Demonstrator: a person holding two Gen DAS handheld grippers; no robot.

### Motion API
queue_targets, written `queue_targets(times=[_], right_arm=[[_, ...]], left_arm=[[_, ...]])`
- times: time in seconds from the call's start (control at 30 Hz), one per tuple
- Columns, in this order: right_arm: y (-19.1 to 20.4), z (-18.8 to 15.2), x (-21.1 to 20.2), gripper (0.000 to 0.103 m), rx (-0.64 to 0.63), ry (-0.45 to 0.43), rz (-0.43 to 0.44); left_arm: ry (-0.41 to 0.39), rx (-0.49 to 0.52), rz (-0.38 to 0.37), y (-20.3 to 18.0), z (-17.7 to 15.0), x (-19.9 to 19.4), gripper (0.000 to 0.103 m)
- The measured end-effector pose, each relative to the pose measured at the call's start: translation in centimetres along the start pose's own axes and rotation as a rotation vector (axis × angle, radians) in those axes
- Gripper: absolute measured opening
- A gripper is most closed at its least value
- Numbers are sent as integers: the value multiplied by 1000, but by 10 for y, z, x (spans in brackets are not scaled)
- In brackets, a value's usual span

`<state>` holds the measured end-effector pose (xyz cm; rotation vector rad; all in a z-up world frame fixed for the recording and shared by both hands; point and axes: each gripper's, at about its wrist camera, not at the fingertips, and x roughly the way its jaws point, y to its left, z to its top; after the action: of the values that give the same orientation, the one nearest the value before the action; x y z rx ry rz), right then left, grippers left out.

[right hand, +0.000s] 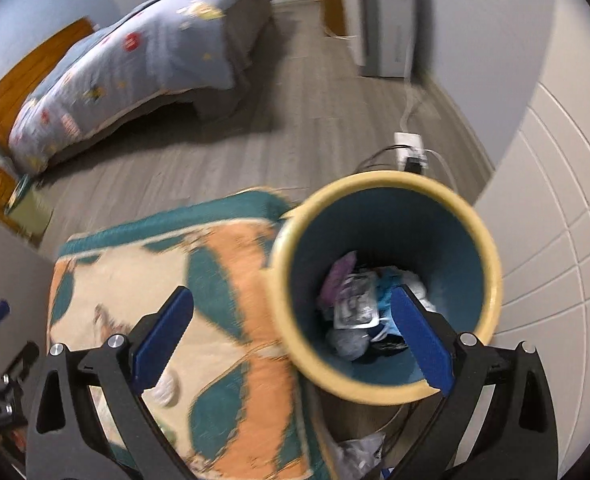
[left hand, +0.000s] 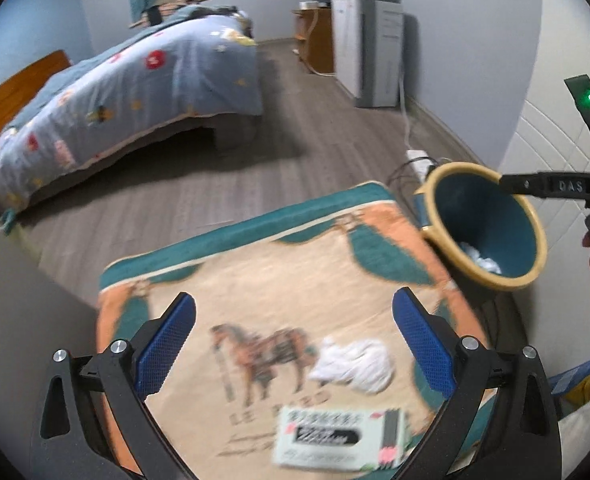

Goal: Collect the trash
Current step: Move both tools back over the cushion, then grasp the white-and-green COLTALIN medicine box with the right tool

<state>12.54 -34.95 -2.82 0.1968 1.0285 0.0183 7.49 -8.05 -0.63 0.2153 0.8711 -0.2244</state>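
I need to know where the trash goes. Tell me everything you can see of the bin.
The bin is a round bucket, flaring toward the top, with a thick pale-yellow rim and a dark teal inside; it looks like plastic. It stands open beside the horse-print cloth, close to the white wall. Crumpled paper, wrappers and something purple already lie at its bottom.

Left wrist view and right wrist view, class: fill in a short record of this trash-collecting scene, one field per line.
surface: horse-print cloth
loose trash: crumpled white tissue on the cloth, between the open jaws of the left gripper
other item: printed packet near the tissue
bin: teal bin with yellow rim, beside the cloth
bin contents: mixed wrappers and tissue
right gripper: open, holding nothing
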Motion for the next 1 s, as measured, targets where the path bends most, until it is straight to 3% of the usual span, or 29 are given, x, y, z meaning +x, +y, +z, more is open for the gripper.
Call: queue_targets(times=[0.37, 0.47, 0.6, 0.83, 1.0], right_arm=[[83, -42, 8, 97, -194, 48, 18], [108, -60, 14, 97, -267, 71, 35], [141, -82, 21, 97, -403, 93, 67], [182, -114, 36, 97, -557, 158, 154], [209, -143, 58, 97, -676, 245, 190]], left_arm=[[-14, -102, 43, 56, -38, -38, 98], [0, -225, 27, 75, -56, -38, 98], [33, -311, 47, 95, -61, -33, 98], [38, -367, 58, 120, -60, -26, 98], [48, -319, 107, 127, -57, -24, 98]])
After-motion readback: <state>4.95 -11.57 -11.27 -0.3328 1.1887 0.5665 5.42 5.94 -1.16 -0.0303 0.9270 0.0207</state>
